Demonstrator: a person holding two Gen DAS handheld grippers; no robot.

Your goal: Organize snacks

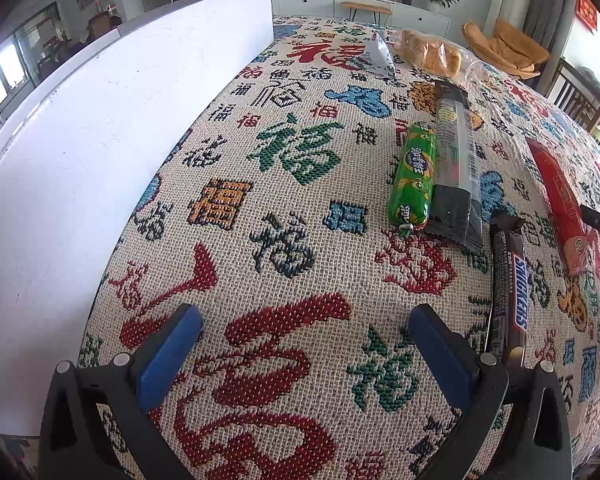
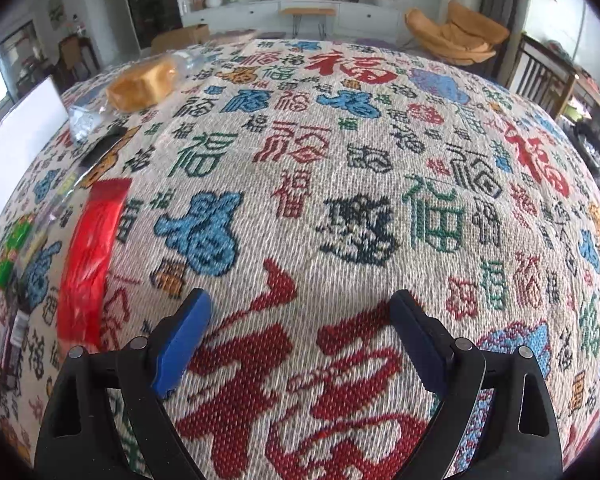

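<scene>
In the left wrist view, the left gripper [image 1: 304, 344] hangs low over the cloth [image 1: 260, 200] on the worktop. Its jaws are wide apart and hold nothing. The chocolate bar [image 1: 510, 284] lies just past the right jaw, almost beside it. Farther ahead and to the right of the jaws lie the green sausage [image 1: 414, 176] and the long clear packet [image 1: 458, 160], side by side and touching. The red packet [image 1: 560, 204] is far out to the right. The bread [image 1: 432, 54] and a small gray bag [image 1: 374, 54] sit far ahead. A white board [image 1: 100, 140] stands to the left of the jaws.

The jaws could bump the chocolate bar and push it away, because it lies so close to the right jaw. A grab at the green sausage could catch the clear packet too, since they touch. The sausage is round, so I think it could roll.

In the right wrist view, the right gripper [image 2: 302, 340] is also low over the cloth, jaws wide apart and empty. The red packet [image 2: 94, 252] lies just left of the left jaw. It looks blurry here. The bread [image 2: 144, 82] is far ahead to the left.

The red packet looks shiny and soft, so it could slip out or get squashed. Both grippers are near the same snacks, so they could knock together.
</scene>
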